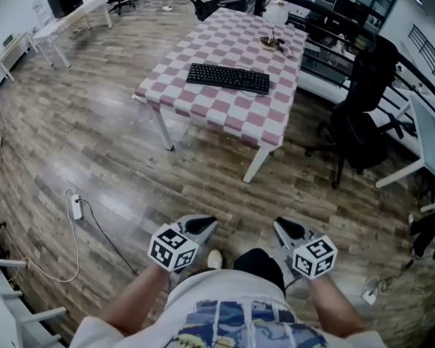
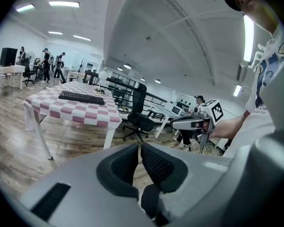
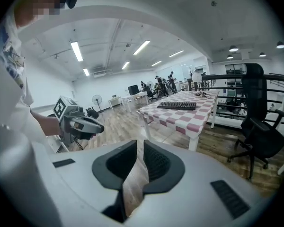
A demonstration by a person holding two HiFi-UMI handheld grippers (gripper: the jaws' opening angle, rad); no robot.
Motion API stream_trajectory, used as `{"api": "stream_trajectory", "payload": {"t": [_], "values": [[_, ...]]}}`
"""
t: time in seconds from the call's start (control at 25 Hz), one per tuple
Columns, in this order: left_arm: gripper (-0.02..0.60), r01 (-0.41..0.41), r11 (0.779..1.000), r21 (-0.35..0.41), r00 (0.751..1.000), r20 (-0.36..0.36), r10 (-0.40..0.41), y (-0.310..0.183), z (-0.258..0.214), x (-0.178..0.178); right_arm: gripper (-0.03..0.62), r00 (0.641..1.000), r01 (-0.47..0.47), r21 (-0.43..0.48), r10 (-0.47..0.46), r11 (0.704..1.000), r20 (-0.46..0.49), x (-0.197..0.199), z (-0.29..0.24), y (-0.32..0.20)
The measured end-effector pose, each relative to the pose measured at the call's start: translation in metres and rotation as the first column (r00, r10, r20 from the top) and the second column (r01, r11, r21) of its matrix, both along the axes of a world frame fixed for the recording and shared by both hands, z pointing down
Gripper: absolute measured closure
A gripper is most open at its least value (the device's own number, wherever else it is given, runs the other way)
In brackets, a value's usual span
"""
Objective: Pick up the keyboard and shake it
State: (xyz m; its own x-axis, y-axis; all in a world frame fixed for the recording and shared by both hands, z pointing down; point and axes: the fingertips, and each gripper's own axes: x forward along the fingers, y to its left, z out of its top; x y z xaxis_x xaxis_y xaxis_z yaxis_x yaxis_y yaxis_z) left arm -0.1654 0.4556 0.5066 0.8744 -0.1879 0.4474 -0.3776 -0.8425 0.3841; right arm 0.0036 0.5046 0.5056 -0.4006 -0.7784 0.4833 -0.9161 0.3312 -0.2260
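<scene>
The floor (image 1: 94,143) is brown wood planks. Ahead of the left gripper (image 1: 203,227) and the right gripper (image 1: 286,229) stands a table (image 1: 225,111) with a pink and white check top and white legs. A black office chair (image 1: 362,114) sits further right, past the right gripper. White desks (image 1: 65,20) stand far off to the left. A white power strip (image 1: 76,207) lies on the floor left of the left gripper. The walls (image 3: 109,86) are white, and long lights (image 3: 76,51) glow overhead
</scene>
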Motion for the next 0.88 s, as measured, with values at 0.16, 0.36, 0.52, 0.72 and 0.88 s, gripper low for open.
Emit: {"api": "stream_trajectory", "payload": {"t": [0.16,0.36,0.52,0.72,0.88], "values": [[0.531,0.041,0.996,-0.083,0.999,-0.023,-0.043,-0.048,0.014,0.006,0.531,1.000,0.016,-0.022,-0.015,1.000,0.017,0.018,0.009,-0.059],[0.509,0.093,0.990,-0.104,0.996,-0.001,-0.094,-0.124,0.027,0.037,0.520,0.998,0.044,-0.026,-0.043,0.999,0.047,0.057,0.027,-0.150],[0.497,0.133,0.986,-0.096,0.991,0.039,-0.129,-0.191,0.022,0.074,0.493,0.994,0.087,-0.029,-0.085,0.996,0.072,0.094,0.029,-0.234],[0.477,0.145,0.988,-0.050,0.986,0.093,-0.140,-0.279,0.014,0.121,0.468,0.991,0.120,-0.033,-0.118,0.992,0.071,0.151,0.028,-0.334],[0.465,0.179,0.983,-0.036,0.978,0.119,-0.174,-0.337,0.014,0.141,0.445,0.992,0.092,-0.088,-0.084,0.992,0.091,0.189,0.047,-0.393]]}}
